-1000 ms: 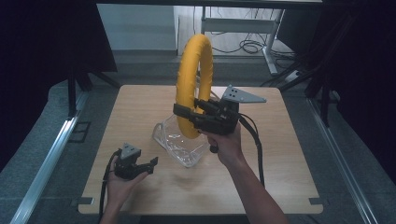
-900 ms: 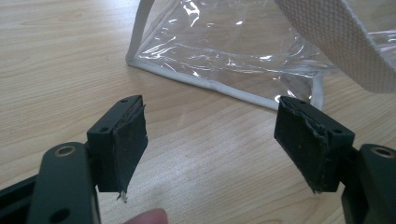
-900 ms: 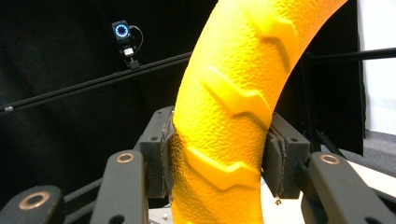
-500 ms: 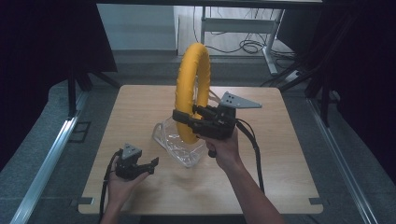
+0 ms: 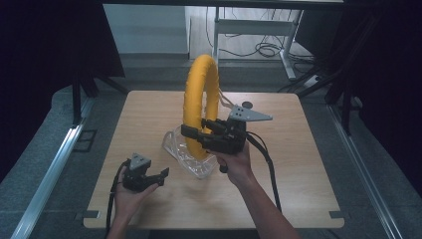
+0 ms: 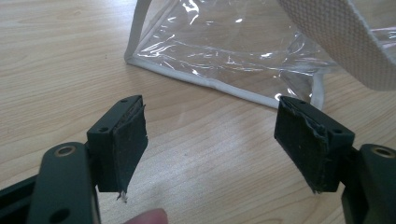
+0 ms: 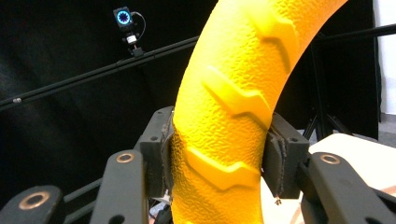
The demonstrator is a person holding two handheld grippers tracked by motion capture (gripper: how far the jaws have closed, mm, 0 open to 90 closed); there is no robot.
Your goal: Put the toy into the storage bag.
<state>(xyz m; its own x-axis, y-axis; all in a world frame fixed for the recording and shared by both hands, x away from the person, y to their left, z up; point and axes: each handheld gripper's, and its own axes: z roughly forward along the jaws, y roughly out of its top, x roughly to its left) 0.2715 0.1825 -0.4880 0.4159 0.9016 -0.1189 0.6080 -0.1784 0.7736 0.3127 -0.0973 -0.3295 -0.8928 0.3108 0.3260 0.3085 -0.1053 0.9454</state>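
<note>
Holding: right gripper (image 5: 191, 134) is clamping the ring (image 5: 200, 104) upright, its lower arc sitting in the bag's (image 5: 186, 157) mouth.
Waiting: left gripper (image 5: 161, 175) is gaping wide on the counter (image 5: 298, 164), just left of the bag.

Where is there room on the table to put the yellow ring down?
The far left of the table, behind the left gripper, is bare wood. So is the right side, past the right gripper and its cable. The middle is crowded: the clear bag lies there under the yellow ring.
</note>
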